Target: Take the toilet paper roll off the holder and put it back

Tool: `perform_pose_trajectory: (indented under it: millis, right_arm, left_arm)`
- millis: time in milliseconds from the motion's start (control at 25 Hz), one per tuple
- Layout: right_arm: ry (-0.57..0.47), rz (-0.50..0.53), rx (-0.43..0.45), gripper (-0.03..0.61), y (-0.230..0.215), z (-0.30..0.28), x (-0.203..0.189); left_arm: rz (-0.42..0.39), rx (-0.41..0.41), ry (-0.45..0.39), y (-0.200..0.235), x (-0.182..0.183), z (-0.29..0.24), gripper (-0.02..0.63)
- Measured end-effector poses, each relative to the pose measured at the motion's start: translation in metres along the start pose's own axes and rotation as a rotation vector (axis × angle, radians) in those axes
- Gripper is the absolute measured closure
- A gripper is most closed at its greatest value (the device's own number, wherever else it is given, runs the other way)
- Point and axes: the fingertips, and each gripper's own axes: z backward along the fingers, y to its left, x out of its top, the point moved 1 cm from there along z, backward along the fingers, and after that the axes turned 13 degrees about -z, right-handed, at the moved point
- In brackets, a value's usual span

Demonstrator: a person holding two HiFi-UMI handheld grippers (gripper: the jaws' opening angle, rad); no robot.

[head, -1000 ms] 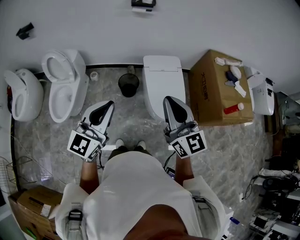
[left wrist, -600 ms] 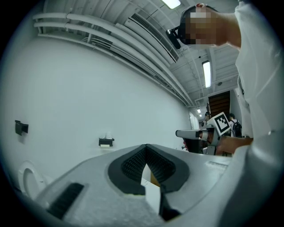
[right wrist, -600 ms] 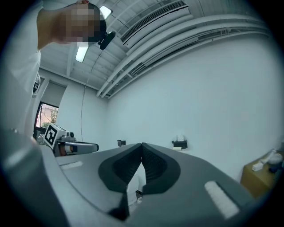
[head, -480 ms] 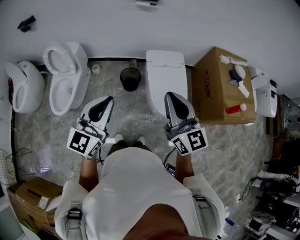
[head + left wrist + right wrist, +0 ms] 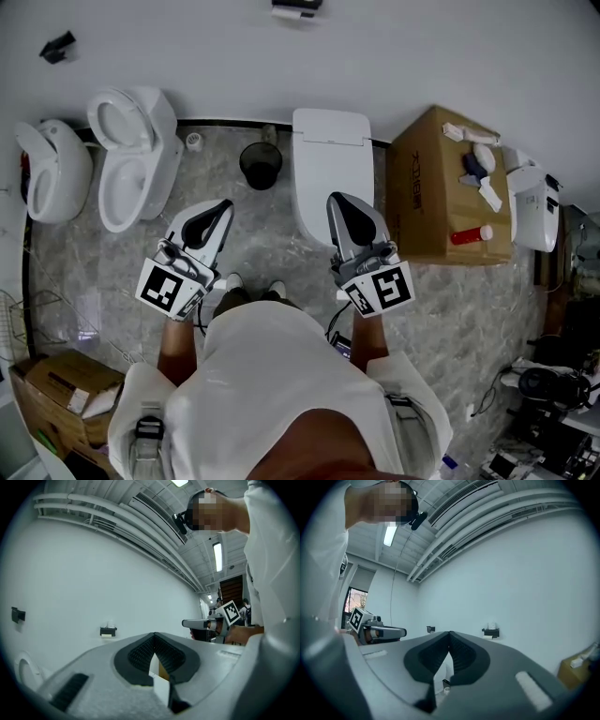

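Your left gripper (image 5: 221,208) and right gripper (image 5: 337,202), jaws closed on nothing, point 12 o'clock at the far-off holder (image 5: 296,7), likely a transit pose.

white toilet paper roll (image 5: 292,13), on black wall holder (image 5: 302,4)

- A plain white wall (image 5: 422,56) stands ahead of me, with a grey marbled floor (image 5: 281,239) below it.
- Three white toilets line the wall: the far-left toilet (image 5: 52,178), the open-seat toilet (image 5: 127,169) and the closed-lid toilet (image 5: 328,164).
- A small black bin (image 5: 260,167) sits between the last two.
- A cardboard box (image 5: 427,202) stands to my right (small bottles lie on top).
- Overhead run ceiling pipes (image 5: 497,513) and a lit strip light (image 5: 218,557).
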Motion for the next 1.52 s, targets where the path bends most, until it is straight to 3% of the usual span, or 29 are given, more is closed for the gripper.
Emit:
perform_pose_trajectory:
  millis: [240, 440, 720, 1120, 1360, 1520]
  right_arm:
    - [-0.010, -0.013, 0.011, 0.569, -0.031, -0.002, 0.005]
    - [-0.007, -0.024, 0.013, 0.569, -0.051, -0.028, 0.002]
    - [-0.011, -0.005, -0.044, 0.569, -0.084, -0.106, -0.002]
    - [-0.055, 0.039, -0.132, 0.568, -0.127, -0.283, 0.027]
    - [-0.033, 0.015, -0.134, 0.568, -0.163, -0.333, 0.026]
    - [-0.050, 0.016, -0.105, 0.568, -0.187, -0.352, 0.035]
  left_arm:
    - [-0.007, 0.011, 0.024, -0.001, -0.009, -0.028, 0.611]
    - [-0.010, 0.021, 0.030, 0.027, -0.019, -0.046, 0.611]
    - [0.015, -0.008, -0.001, 0.108, -0.053, -0.088, 0.611]
    - [0.025, -0.069, -0.047, 0.291, -0.075, -0.163, 0.611]
    - [0.022, -0.104, -0.021, 0.325, -0.087, -0.208, 0.611]
    - [0.012, -0.076, -0.011, 0.332, -0.084, -0.229, 0.611]
